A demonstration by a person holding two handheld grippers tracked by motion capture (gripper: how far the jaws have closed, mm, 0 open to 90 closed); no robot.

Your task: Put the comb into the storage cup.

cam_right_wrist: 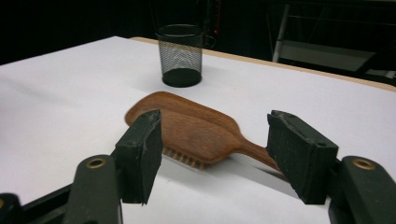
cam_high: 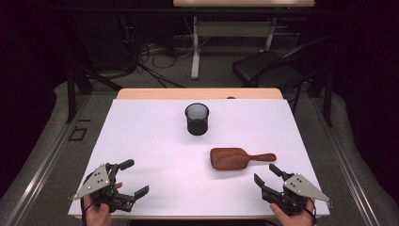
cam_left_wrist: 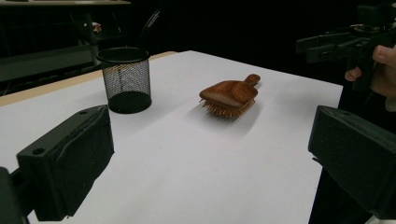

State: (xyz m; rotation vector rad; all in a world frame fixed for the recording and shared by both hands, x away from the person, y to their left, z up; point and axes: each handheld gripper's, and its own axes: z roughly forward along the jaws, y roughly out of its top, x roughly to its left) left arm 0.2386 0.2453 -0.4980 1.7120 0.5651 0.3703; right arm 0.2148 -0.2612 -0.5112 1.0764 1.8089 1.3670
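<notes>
I am lining my right gripper (cam_high: 267, 175), jaws partly open and empty, up on the wooden hairbrush (cam_high: 229, 158) lying bristles-down near the mesh cup (cam_high: 196, 119), while my left gripper (cam_high: 132, 177) waits wide open and empty; next I judge I must close on the handle.

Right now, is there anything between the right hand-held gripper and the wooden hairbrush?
No. Only bare white table lies between the right hand-held gripper and the hairbrush, seen in the high view.
</notes>
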